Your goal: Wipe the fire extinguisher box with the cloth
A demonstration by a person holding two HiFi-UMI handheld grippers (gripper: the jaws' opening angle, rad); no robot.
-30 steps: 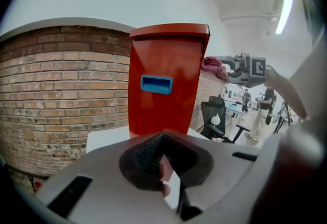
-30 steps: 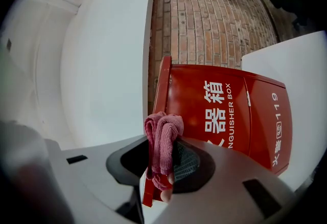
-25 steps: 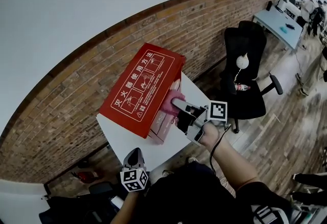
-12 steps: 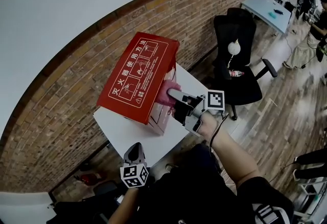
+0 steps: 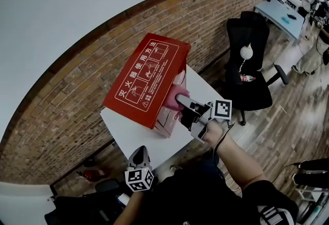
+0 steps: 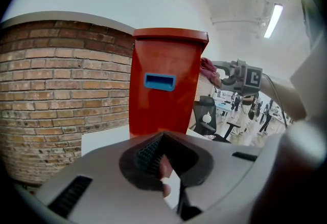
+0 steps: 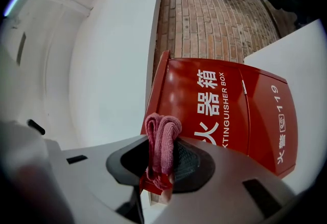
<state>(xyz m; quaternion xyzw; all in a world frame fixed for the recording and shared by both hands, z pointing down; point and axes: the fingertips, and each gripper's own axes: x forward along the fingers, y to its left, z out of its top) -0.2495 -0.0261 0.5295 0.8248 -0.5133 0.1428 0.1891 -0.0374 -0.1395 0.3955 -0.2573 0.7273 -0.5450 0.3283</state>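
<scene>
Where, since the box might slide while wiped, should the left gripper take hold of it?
Probably the blue recessed handle on the narrow end of the box, approached straight ahead by the left gripper: that end faces it unobstructed, while the right gripper holds the cloth at the front.

The fire extinguisher box [image 5: 146, 77] stands on the bench [image 5: 128, 139], backed against the brick wall [image 5: 67, 116]. The right claw [image 5: 181, 101] holds the cloth [image 5: 174, 98] at the box's near side. The left claw [image 5: 139, 156] hangs before the bench's near edge. A chair [image 5: 249, 64] stands to the right.
</scene>
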